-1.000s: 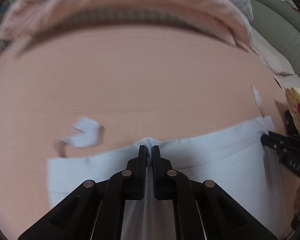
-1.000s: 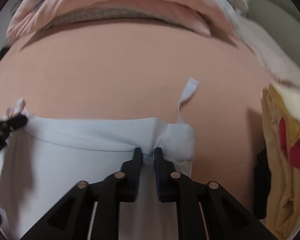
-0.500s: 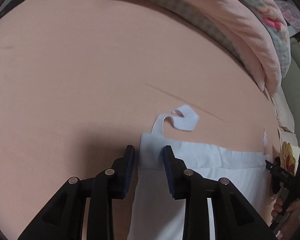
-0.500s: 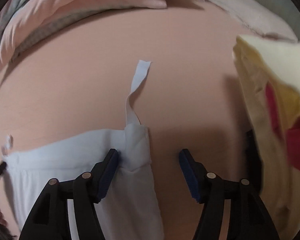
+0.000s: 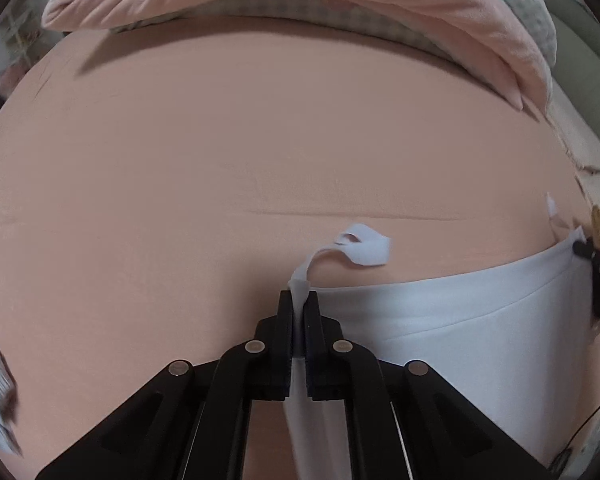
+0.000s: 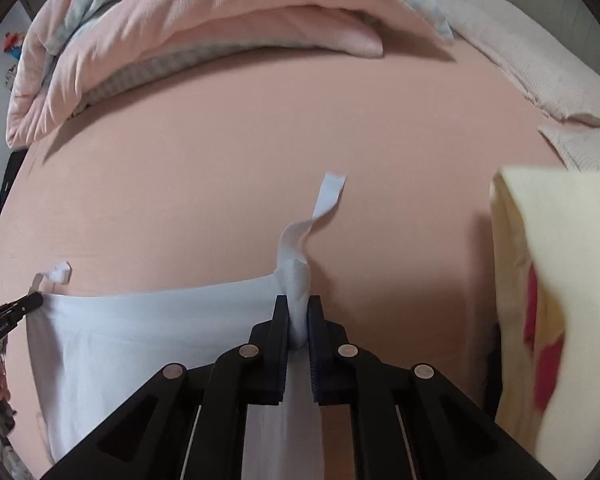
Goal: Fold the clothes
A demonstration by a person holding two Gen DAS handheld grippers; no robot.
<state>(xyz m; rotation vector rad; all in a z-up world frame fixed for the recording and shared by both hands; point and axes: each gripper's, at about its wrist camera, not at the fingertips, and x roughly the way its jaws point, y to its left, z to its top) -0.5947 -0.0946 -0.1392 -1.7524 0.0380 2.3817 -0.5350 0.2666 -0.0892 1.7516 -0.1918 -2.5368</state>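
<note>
The left gripper [image 5: 299,304] has its 2 fingers pressed almost together, with only a thin fold of the white garment [image 5: 440,320] squeezed between the pads at the garment's left top corner. A narrow white strap [image 5: 362,246] curls out from that pinched corner and lies loosely on the pink bed sheet [image 5: 260,140]. The right gripper [image 6: 299,308] is closed just as tightly on the garment's [image 6: 148,328] right top corner, a bunched wad of cloth bulging up between its fingers, and a second strap [image 6: 326,200] runs from there across the sheet [image 6: 260,120]. The garment's top edge spans between the 2 grippers, the cloth spreading down toward the cameras; whether it rests on the bed or hangs just above it cannot be told. In the right wrist view the left gripper's tip [image 6: 24,304] shows at that far corner. A rumpled pink quilt [image 6: 180,20] lies at the back of the bed, and a yellow cloth with red marks [image 6: 560,280] sits at the right.
</note>
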